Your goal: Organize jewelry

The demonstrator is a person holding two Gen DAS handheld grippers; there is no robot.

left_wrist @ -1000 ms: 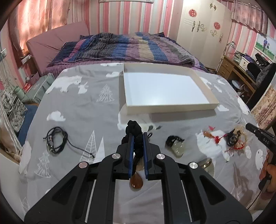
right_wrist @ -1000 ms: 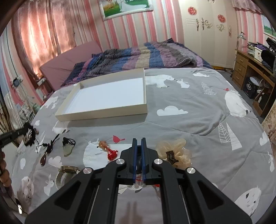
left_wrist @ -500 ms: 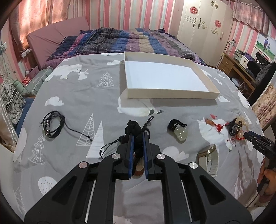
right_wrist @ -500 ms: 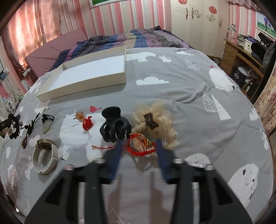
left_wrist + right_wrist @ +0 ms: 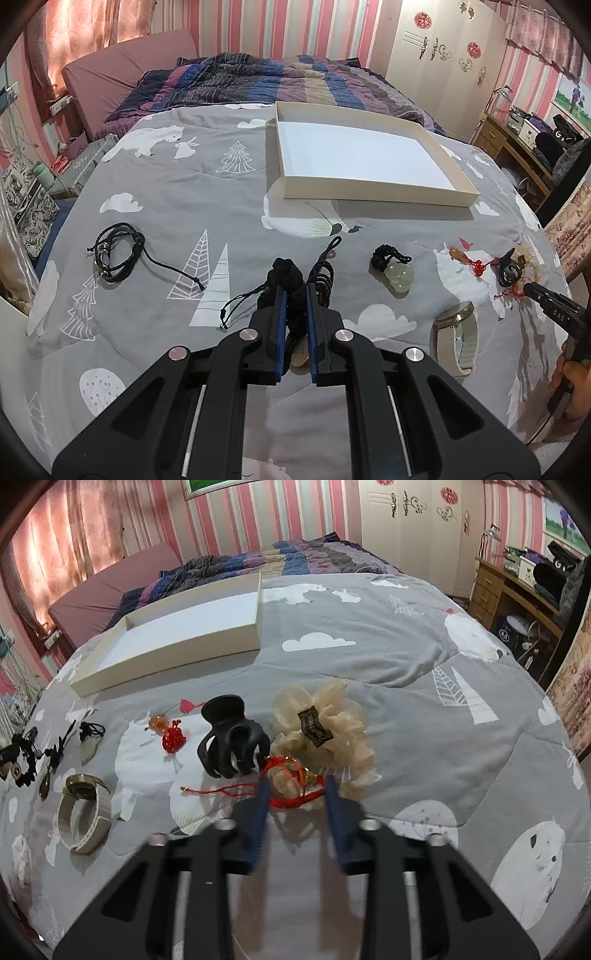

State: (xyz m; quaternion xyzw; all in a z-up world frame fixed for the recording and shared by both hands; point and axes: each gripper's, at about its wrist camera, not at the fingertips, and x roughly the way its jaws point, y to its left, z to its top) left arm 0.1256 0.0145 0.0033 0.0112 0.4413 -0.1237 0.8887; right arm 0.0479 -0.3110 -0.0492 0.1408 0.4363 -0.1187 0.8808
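Note:
My left gripper is shut on a black cord necklace. Its amber pendant lies low between the fingers, on the grey quilt. In the right wrist view my right gripper hovers low over a red string bracelet. The jaws are closing with the bracelet between them, and the pads do not press on it. A shallow white box sits empty further up the bed, also visible as the white box in the right wrist view.
On the quilt lie a black cord bracelet, a jade pendant, a watch, a red knot charm, a black hair claw and a cream scrunchie. A desk stands to the right of the bed.
The right gripper went from shut to wide apart, sank toward the red bracelet, and its jaws have narrowed again. The left gripper came down with the necklace, so the pendant no longer dangles.

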